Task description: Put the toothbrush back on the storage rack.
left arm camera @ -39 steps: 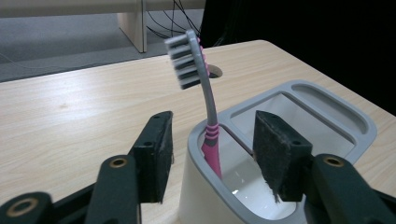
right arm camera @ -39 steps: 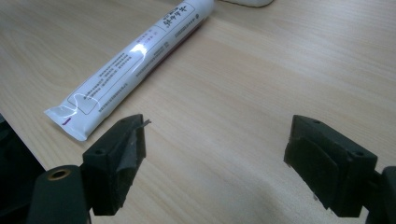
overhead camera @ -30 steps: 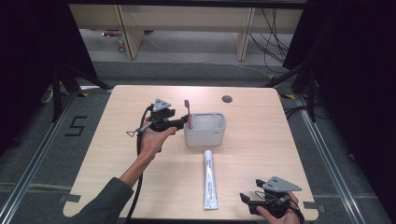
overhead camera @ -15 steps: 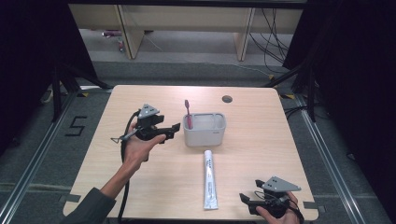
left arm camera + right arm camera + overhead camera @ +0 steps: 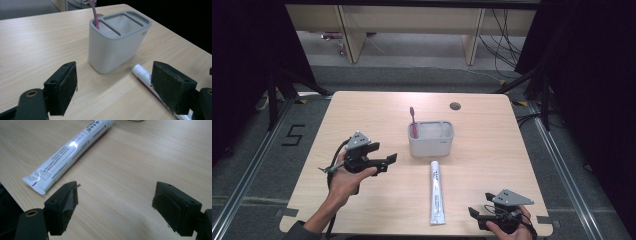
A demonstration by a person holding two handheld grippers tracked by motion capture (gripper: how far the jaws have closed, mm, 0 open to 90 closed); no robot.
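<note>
Pale wood desk (image 5: 362,107) at frame centre, rounded corners, a small dark round cable hole (image 5: 455,106) near its upper right. Grey floor (image 5: 412,75) around it — metal rails (image 5: 242,185) run along both sides, a "5" marked in black tape (image 5: 293,135) at left. Light wooden shelving (image 5: 352,30) across the top, loose cables (image 5: 502,35) at upper right. Black curtains (image 5: 592,75) close off both sides; light even, from overhead.

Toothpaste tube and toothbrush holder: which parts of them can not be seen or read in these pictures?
- Toothpaste tube: print too small in the high view; the left gripper's right finger covers part; cap end cut off in the right gripper view.
- Toothbrush: head cut off, left gripper view.
- Holder: compartment floors hidden by its walls.
</note>
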